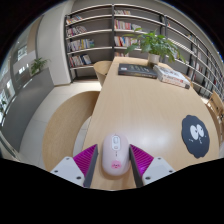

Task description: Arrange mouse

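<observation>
I have my gripper (113, 160) down low over the wooden counter (140, 105). A white mouse (113, 155) sits right between my two fingers, and the pink pads (86, 160) are on both sides of it. The pads look like they are touching the mouse, so I think I am pinching it (though I cannot see a tiny gap if there is one). The mouse is at the near end of the counter, close to its edge.

Off to one side, further along the counter, is a black round mouse pad (196, 134) with white eyes on it. At the far end are a keyboard (137, 71), a plant (153, 44) and some books (172, 76). Behind them are big bookshelves (95, 30).

I think I am at the holding step: the mouse is in my grip but not in its spot yet. My guess is that it belongs on the black pad. Next I would need to lift it a little, carry it over and forward, and set it down softly. I should squeeze gently so it does not slip out.
</observation>
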Tool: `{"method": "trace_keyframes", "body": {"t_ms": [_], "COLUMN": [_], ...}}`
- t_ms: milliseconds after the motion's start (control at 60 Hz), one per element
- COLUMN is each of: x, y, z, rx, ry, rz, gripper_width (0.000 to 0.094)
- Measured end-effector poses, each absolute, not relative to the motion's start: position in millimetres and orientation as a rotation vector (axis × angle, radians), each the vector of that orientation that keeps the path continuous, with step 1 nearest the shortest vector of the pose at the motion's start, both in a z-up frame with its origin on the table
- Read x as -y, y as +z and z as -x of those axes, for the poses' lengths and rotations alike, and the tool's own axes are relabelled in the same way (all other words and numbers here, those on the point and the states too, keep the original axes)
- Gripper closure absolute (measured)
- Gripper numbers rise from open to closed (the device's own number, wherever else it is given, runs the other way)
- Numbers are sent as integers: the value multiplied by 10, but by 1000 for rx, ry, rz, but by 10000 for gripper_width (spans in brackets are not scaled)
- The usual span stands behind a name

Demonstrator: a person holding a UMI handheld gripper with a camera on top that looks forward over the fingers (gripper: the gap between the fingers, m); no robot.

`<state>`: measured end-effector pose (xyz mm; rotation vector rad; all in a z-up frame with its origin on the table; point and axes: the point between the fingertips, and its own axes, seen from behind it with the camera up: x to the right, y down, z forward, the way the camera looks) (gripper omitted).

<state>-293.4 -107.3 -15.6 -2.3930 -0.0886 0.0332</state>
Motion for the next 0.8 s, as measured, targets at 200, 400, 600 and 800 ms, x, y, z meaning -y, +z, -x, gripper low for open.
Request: {"method": "trace_keyframes", "body": {"t_ms": [200,400,600,800], "x": [1065,994,343,10], "y": [-171,34,1610,3002], "z": [2929,2875,2254,1015], "rx": [109,176,153,95], "ry": [47,69,26,-36], "rz": [2430,2484,2215,1972], "gripper_width": [537,610,609,611]}}
